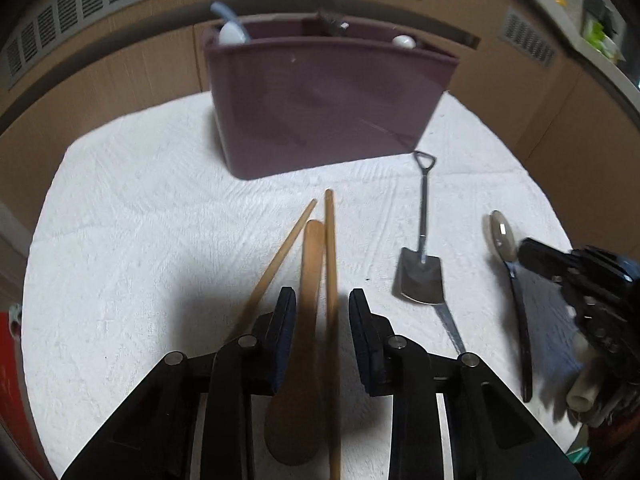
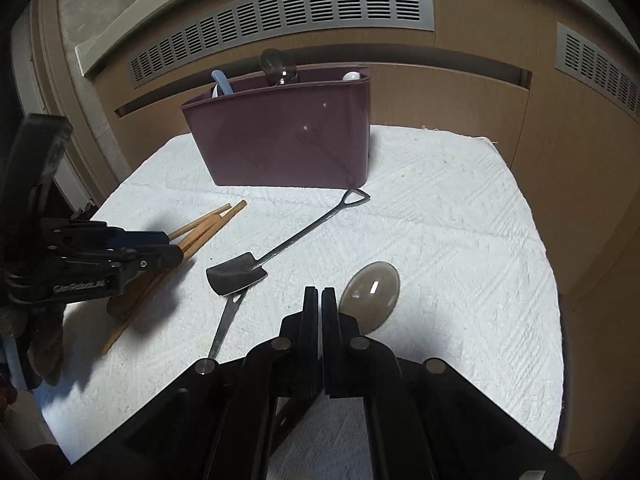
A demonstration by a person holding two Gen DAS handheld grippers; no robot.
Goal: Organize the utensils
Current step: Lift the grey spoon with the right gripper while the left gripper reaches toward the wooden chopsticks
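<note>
My left gripper (image 1: 322, 300) stands open above the white cloth (image 1: 140, 240). A wooden spoon (image 1: 312, 264) and one chopstick (image 1: 330, 240) lie between its fingers; the other chopstick (image 1: 280, 256) slants off to the left. My right gripper (image 2: 320, 296) is shut, its tips beside the neck of a black-handled spoon (image 2: 370, 294); whether it pinches the handle is hidden. A shovel-shaped spoon (image 2: 236, 276) lies between the two grippers, over a thin metal utensil (image 2: 226, 324). The maroon caddy (image 2: 280, 140) stands at the back.
The caddy holds a few utensils, among them a clear spoon (image 2: 278, 66) and a light blue handle (image 2: 224, 80). A wood-panel wall with vent grilles (image 2: 280, 12) rises right behind it. The cloth's edge (image 2: 548, 264) drops off on the right.
</note>
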